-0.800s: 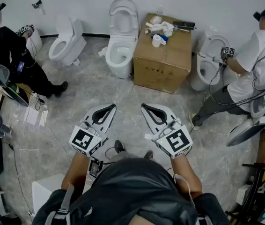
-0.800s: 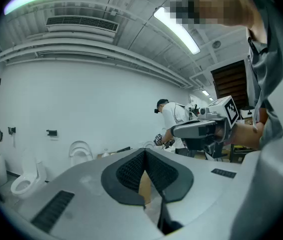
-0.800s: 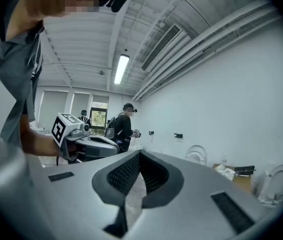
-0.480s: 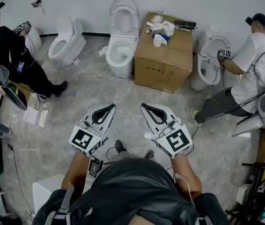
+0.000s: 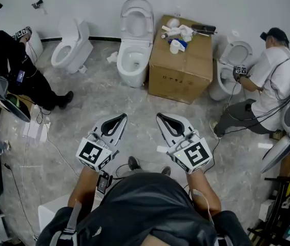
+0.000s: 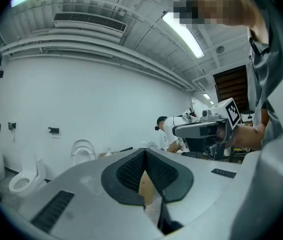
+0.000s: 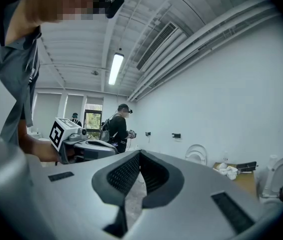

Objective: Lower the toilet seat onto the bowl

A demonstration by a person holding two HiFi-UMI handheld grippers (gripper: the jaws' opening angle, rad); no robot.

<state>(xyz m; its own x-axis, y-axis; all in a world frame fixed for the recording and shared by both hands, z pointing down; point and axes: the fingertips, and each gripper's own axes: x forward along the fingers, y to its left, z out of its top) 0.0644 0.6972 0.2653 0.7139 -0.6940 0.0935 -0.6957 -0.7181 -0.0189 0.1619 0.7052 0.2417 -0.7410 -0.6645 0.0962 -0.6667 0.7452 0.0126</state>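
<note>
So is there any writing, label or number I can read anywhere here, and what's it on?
Cardboard box, side face: a short row of dark print, too small to read.
Cubes on left gripper and right gripper: black-and-white square patterns, no letters.
No other text legible.

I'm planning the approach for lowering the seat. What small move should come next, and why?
Probably step forward toward the white ceramic toilet beside the brown cardboard box: its white oval seat stands upright, and both the left gripper and right gripper are shut, empty and far from it.
</note>
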